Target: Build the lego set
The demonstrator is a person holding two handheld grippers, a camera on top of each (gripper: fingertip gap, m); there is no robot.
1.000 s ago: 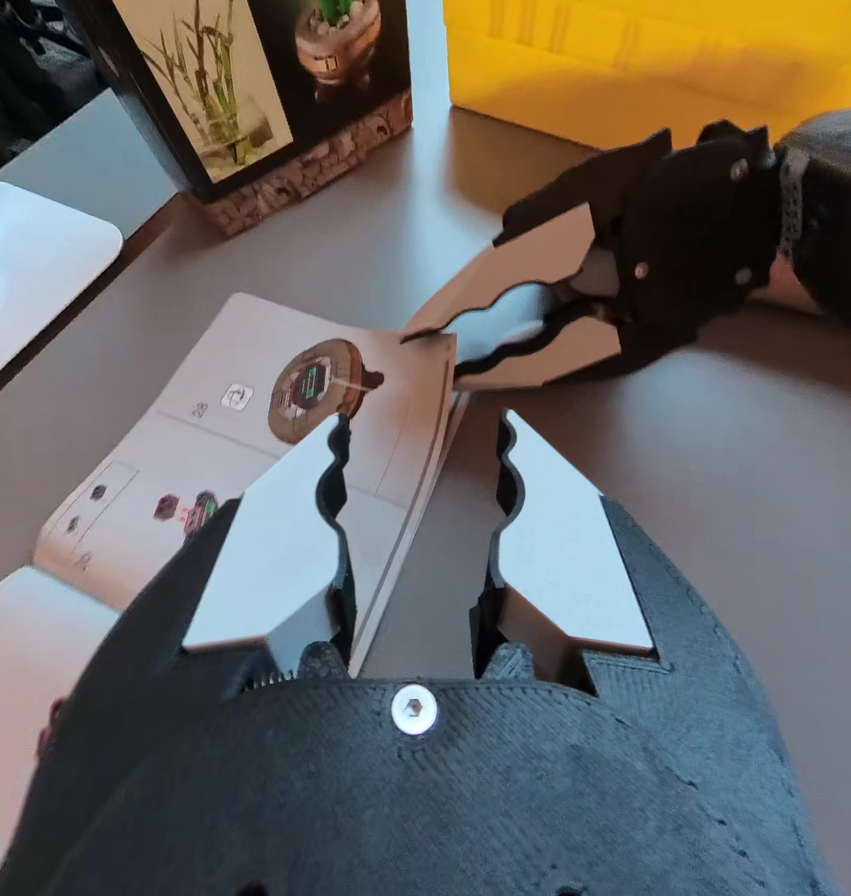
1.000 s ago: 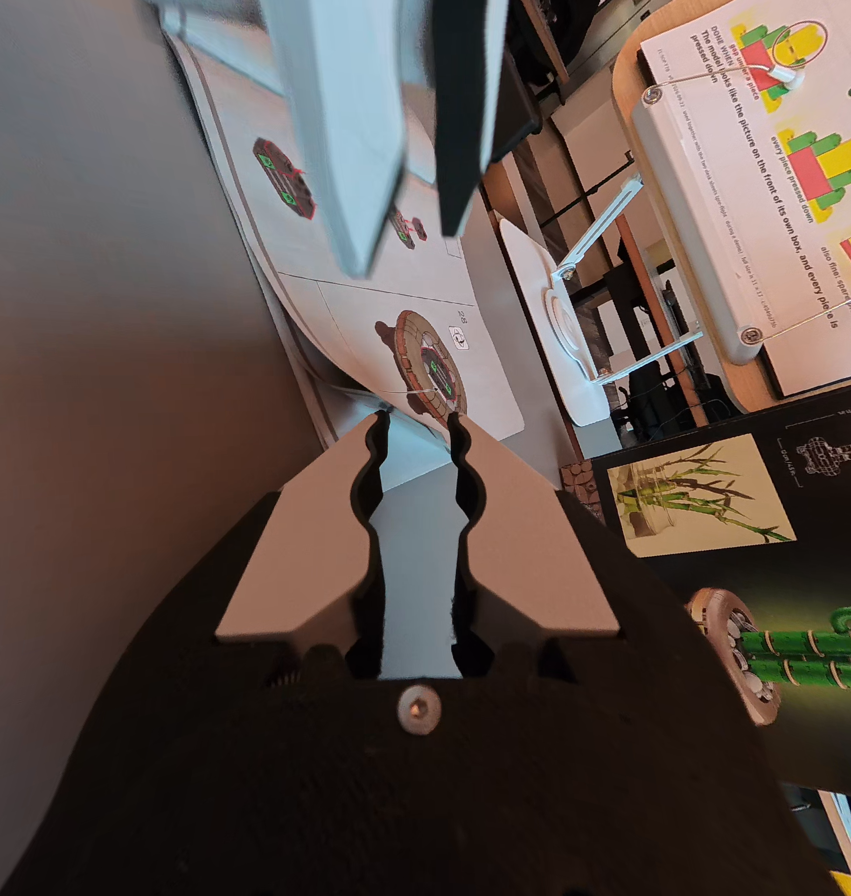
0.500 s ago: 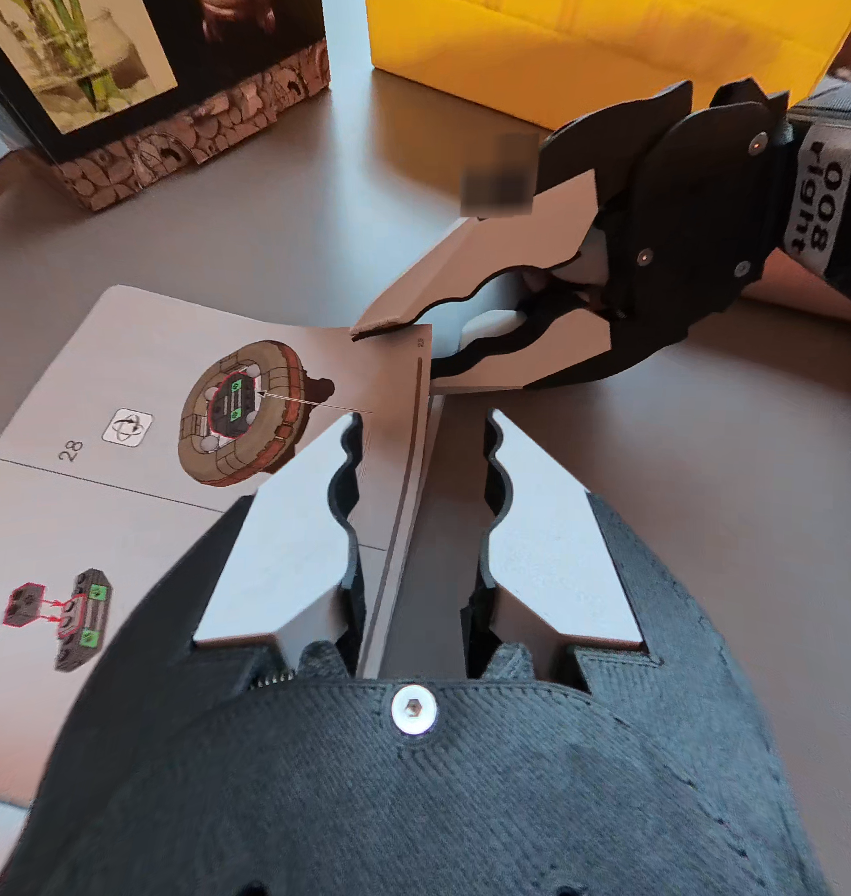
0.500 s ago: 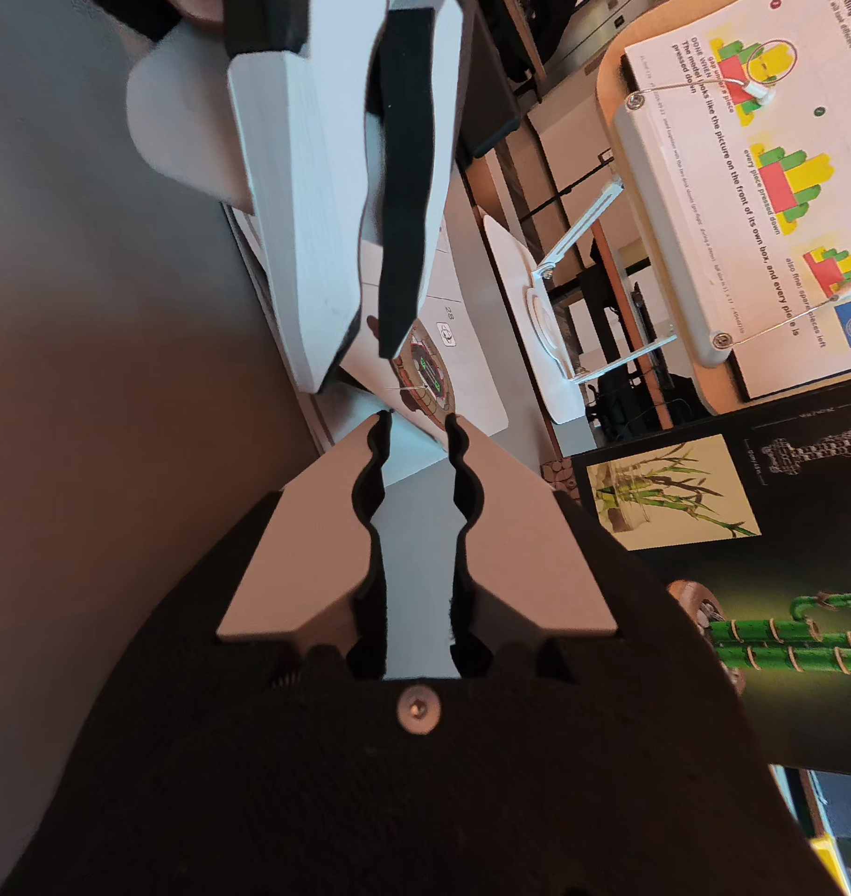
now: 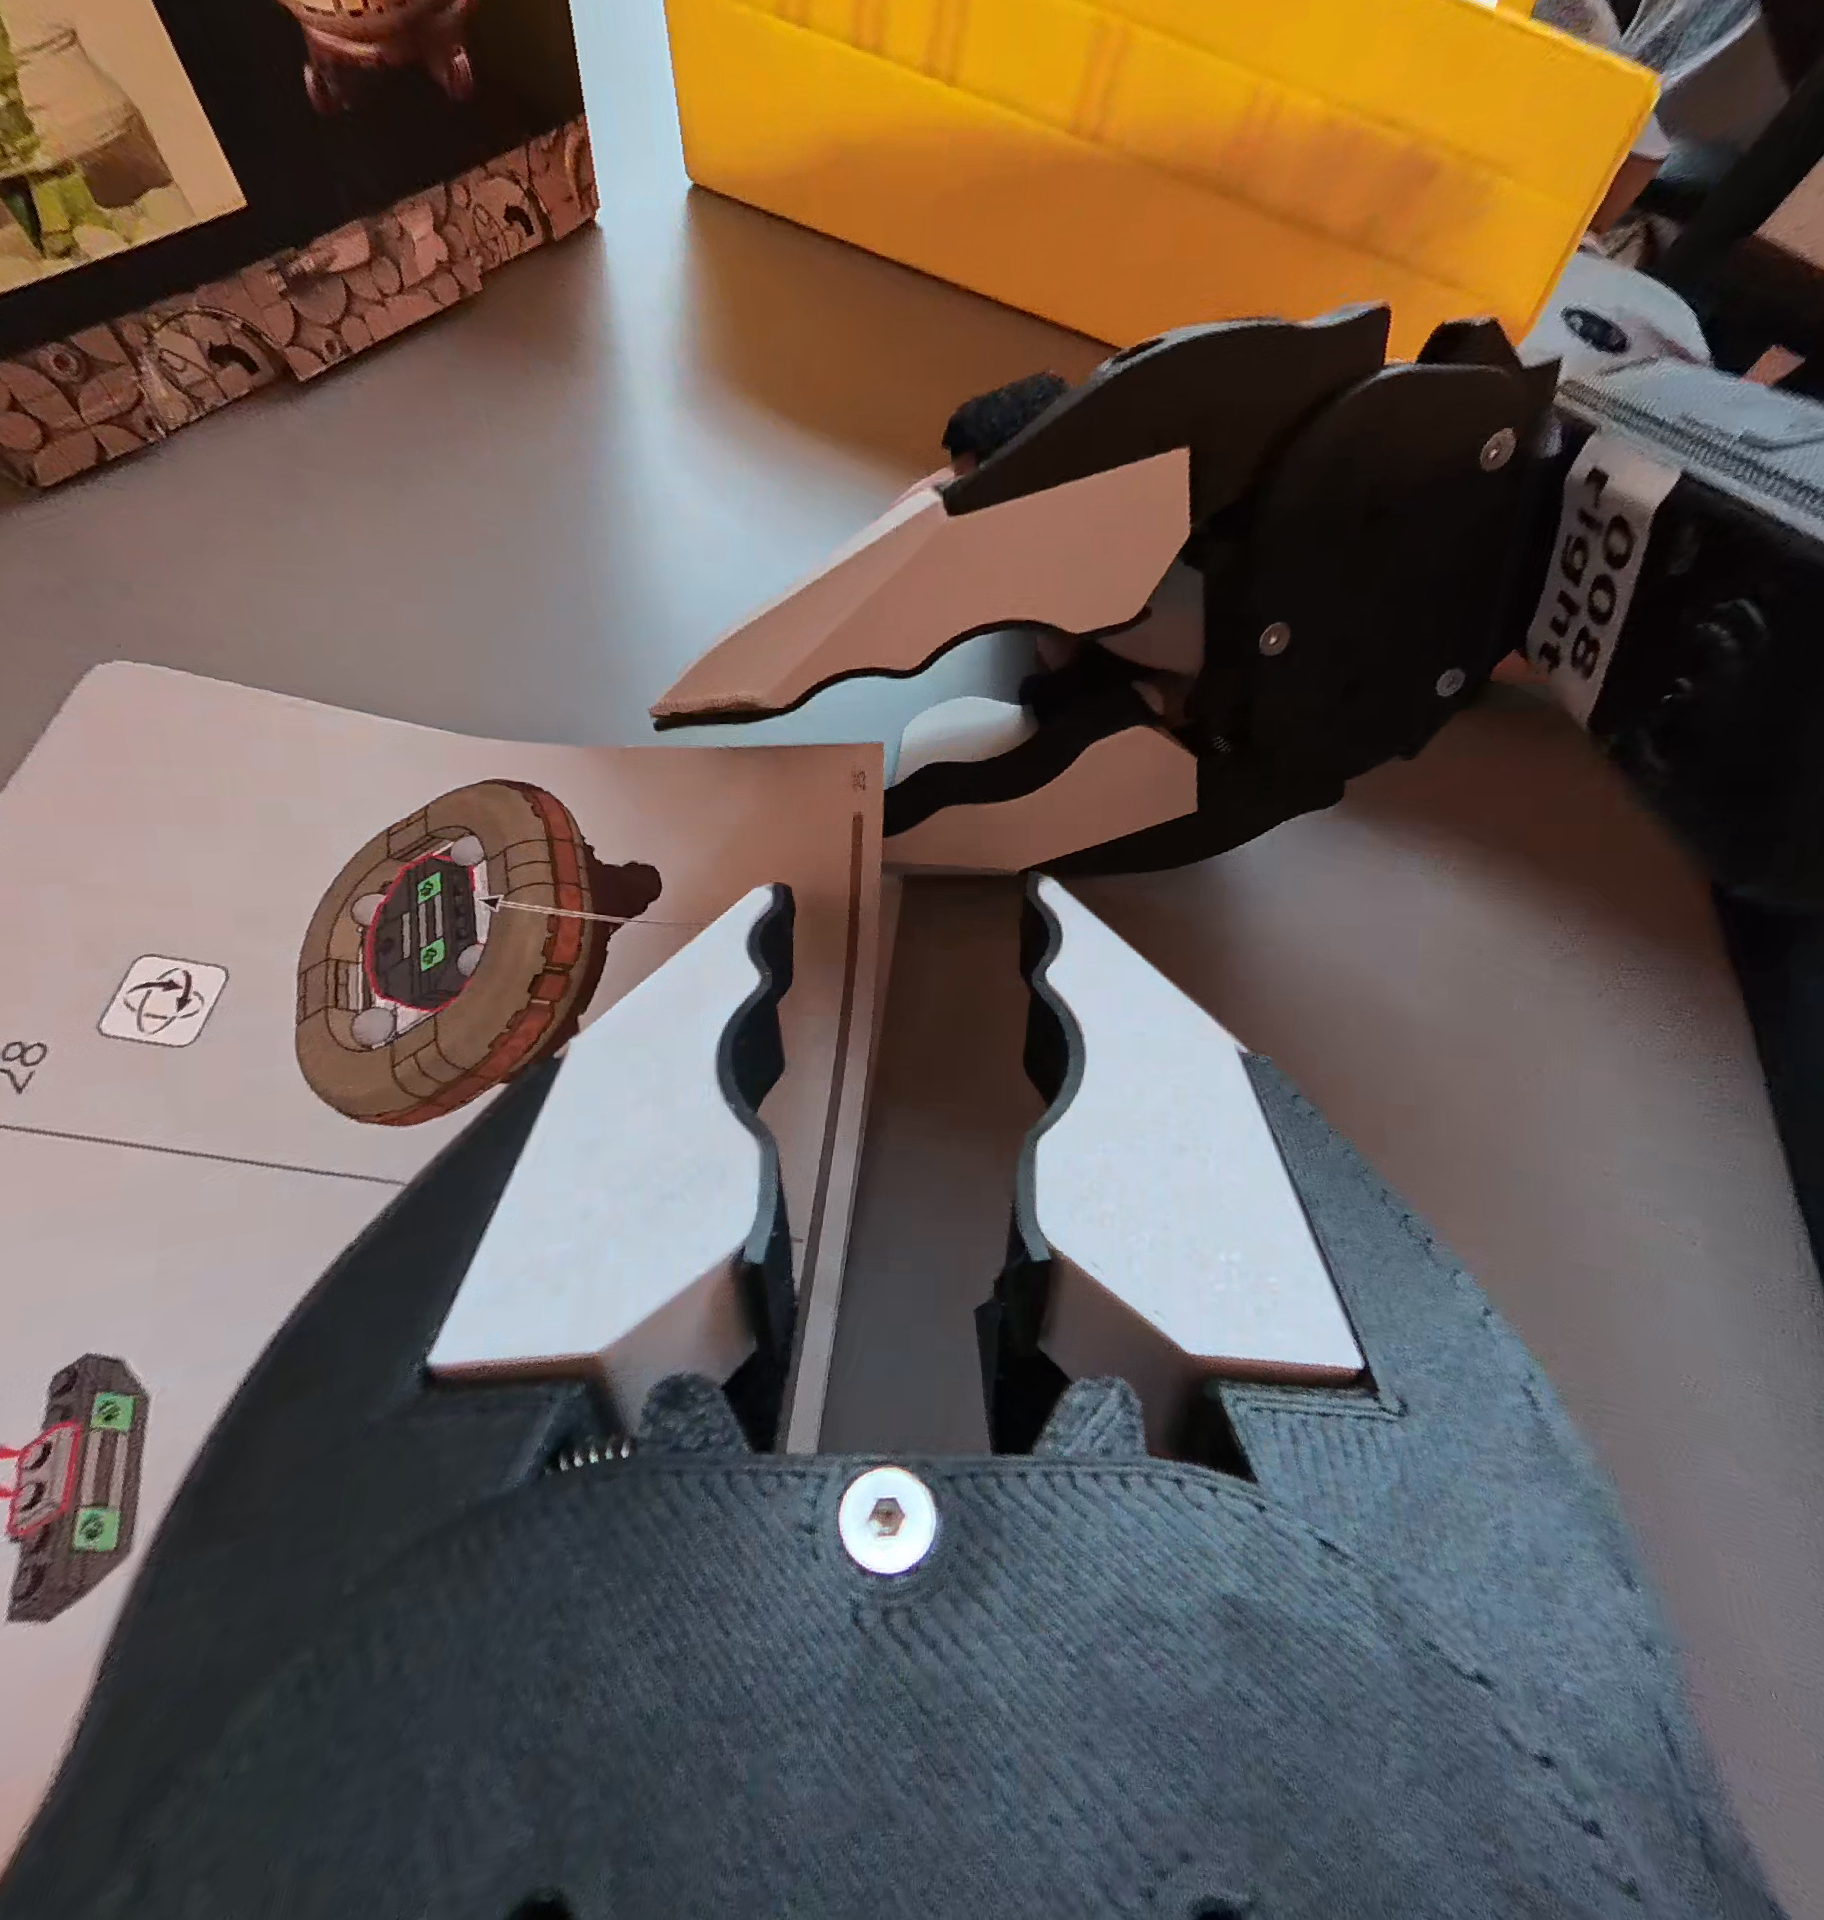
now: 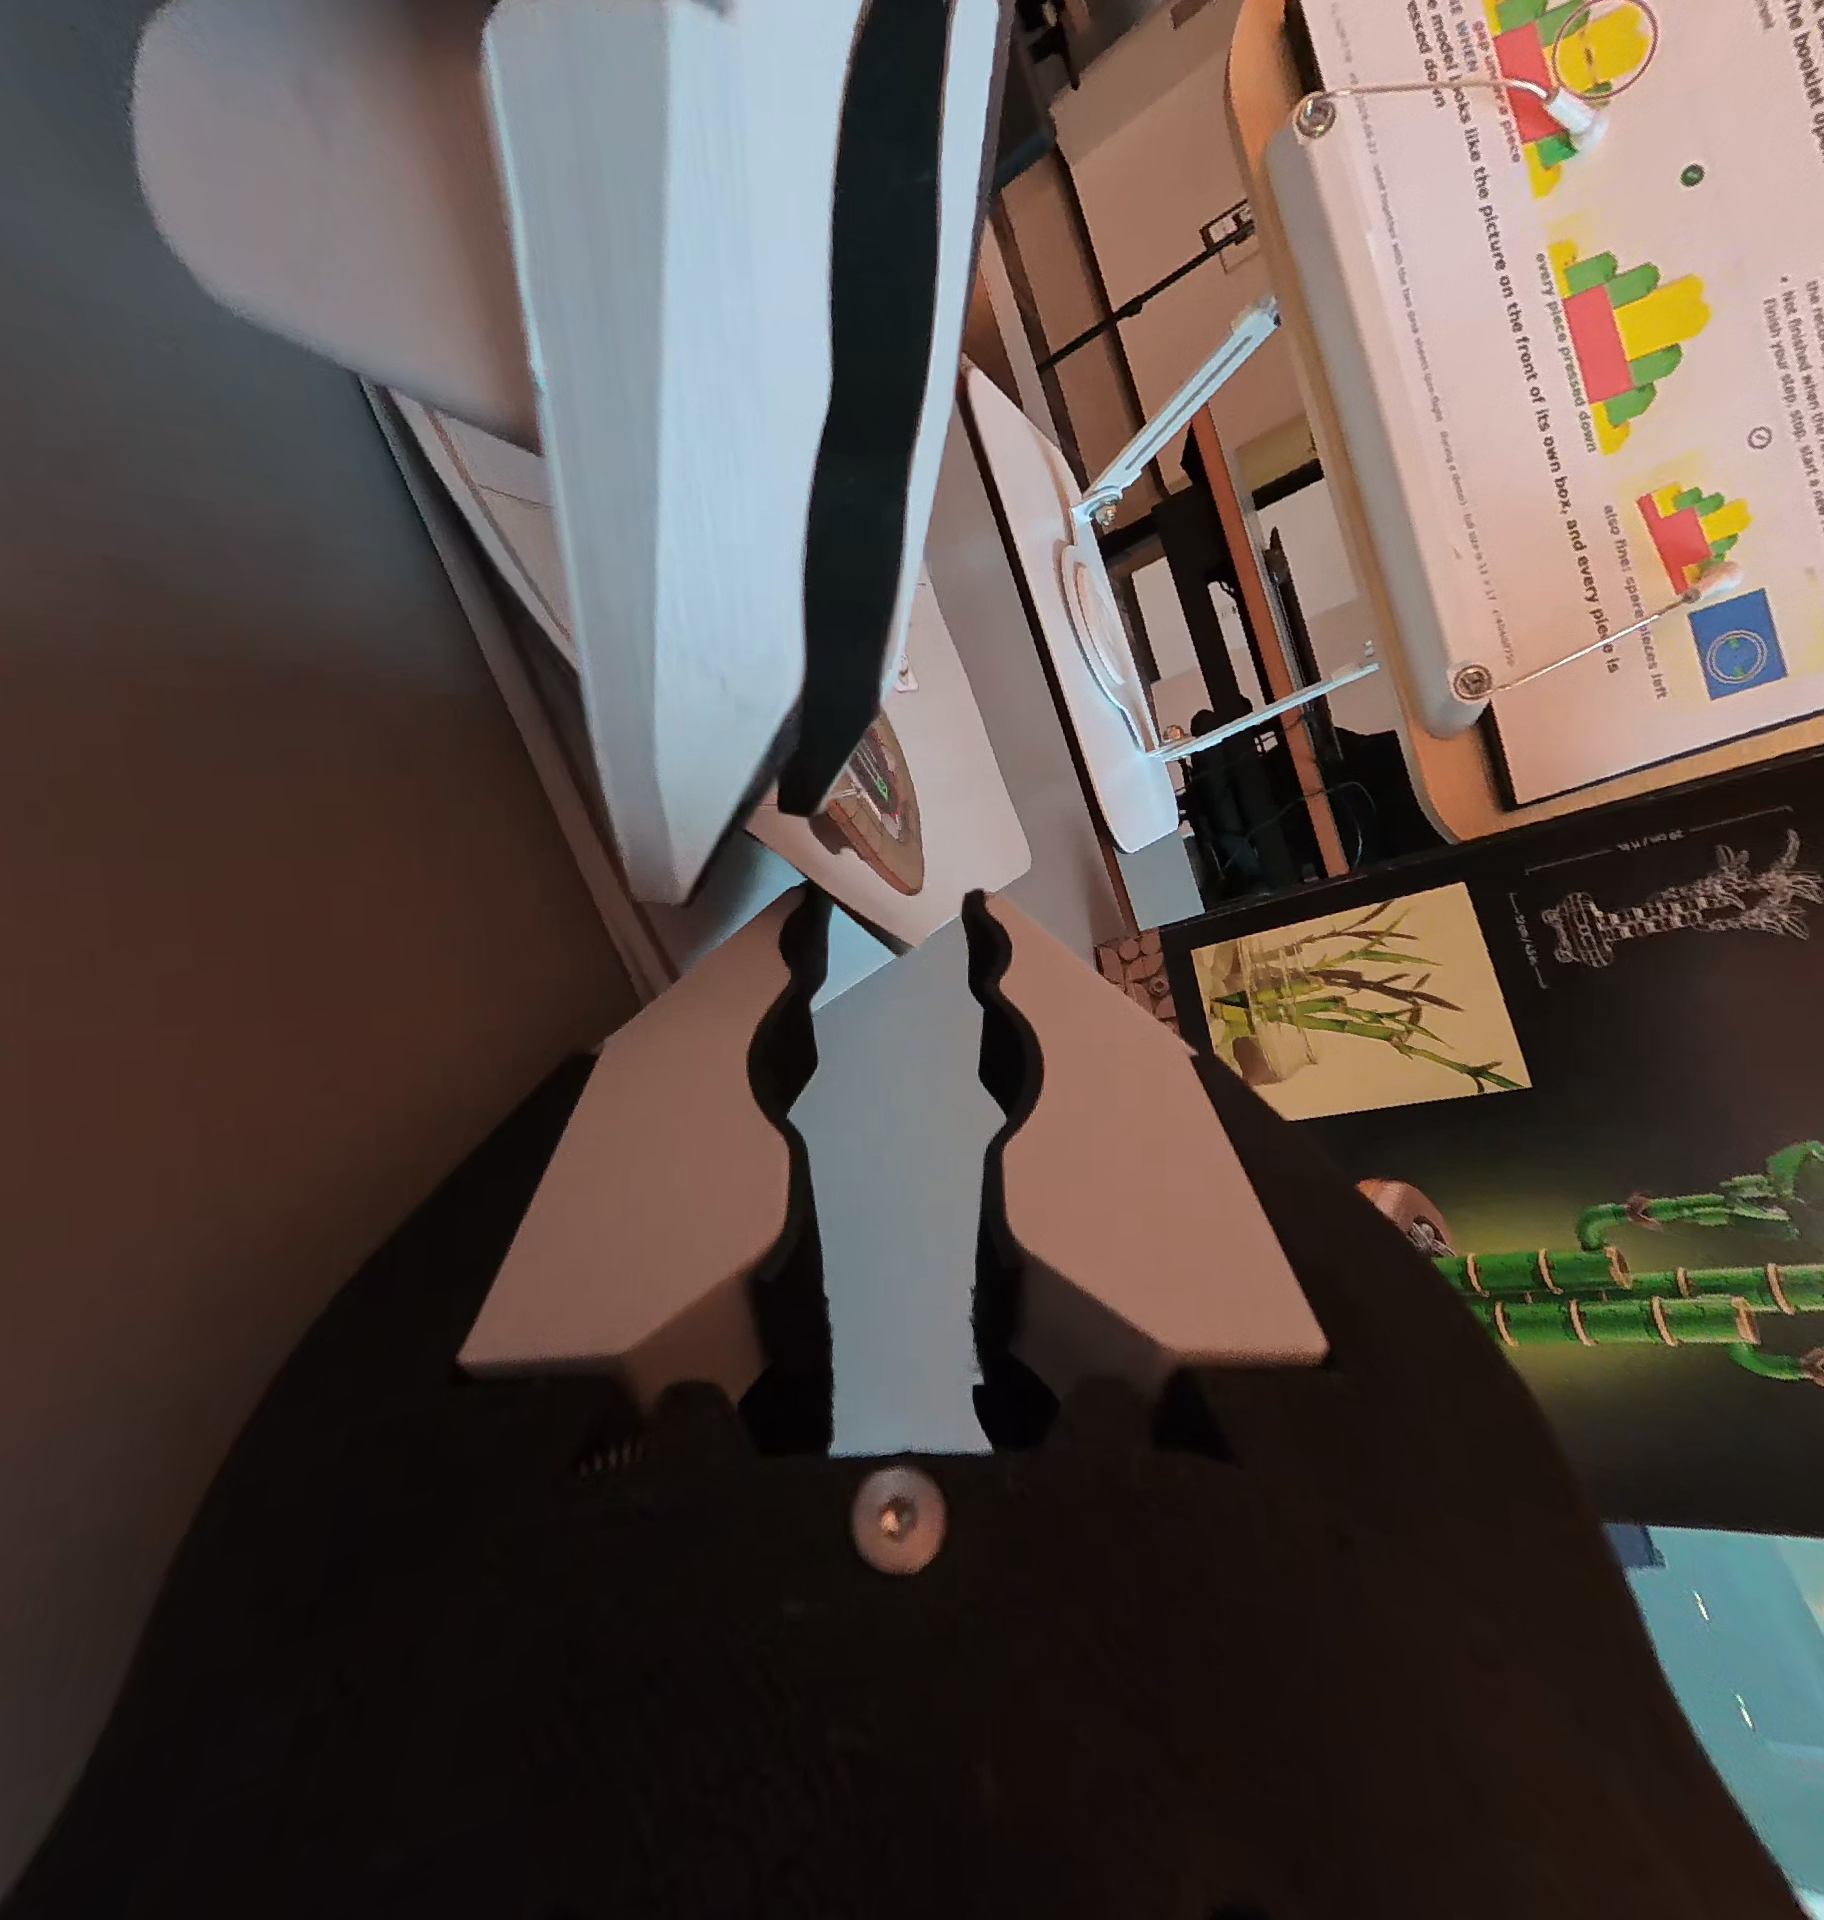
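Note:
The open instruction booklet (image 5: 388,935) lies on the dark table, its top page curled up at the right edge. My left gripper (image 5: 903,891) is open, and that page's edge runs between its fingers, close to the left finger (image 5: 627,1164). My right gripper (image 5: 783,774) comes in from the right. It is open, with one finger above and one below the page's far corner. In the right wrist view the right gripper (image 6: 889,902) is open with pale page between its fingers. The left gripper's fingers (image 6: 659,436) hang close above it.
A yellow box (image 5: 1095,177) stands at the back of the table. The set's dark box with bamboo pictures (image 5: 212,229) is at the back left and also shows in the right wrist view (image 6: 1573,1039). An illustrated card on a stand (image 6: 1614,343) and a white stand (image 6: 1105,644) are beyond the table.
My left gripper has moved forward along the page's edge, closer to the right gripper. The right gripper stays open around the page corner. The page sits lower and flatter.

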